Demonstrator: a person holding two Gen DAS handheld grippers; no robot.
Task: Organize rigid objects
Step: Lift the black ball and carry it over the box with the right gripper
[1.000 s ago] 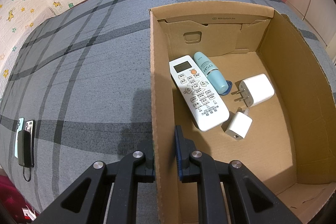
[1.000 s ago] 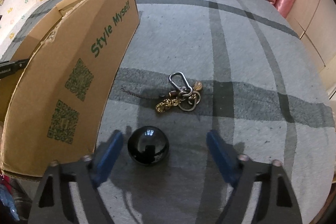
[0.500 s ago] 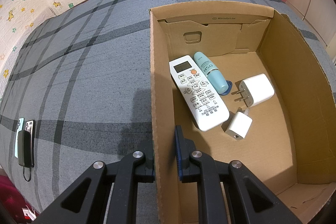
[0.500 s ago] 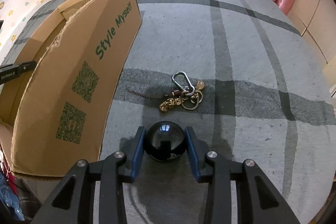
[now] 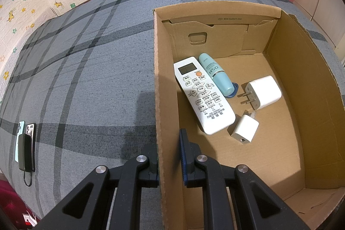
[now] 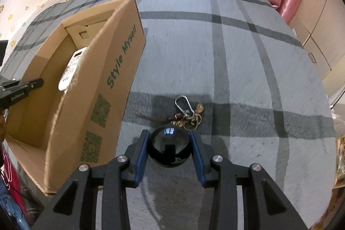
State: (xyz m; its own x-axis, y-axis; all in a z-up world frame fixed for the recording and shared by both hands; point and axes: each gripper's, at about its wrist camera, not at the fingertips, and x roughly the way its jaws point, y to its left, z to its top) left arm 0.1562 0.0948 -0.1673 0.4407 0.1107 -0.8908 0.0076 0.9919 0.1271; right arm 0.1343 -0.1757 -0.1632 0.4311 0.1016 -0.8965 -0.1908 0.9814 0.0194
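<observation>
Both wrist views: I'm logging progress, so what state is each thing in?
Cardboard box: open, wall clamped by left gripper.
Black ball: held in right gripper.
Remote: flat in box.
Blue bottle: lying in box.
Two chargers: in box.
Keychain: on bedspread.

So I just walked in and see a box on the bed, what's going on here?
A person with a gripper in each hand is sorting small things into a cardboard box. The left gripper is clamped on the box's side wall, steadying it. The right gripper is shut on a black ball, held above the grey bedspread. A keychain lies outside. Inside lie a white remote, a blue tube and two white chargers.
</observation>
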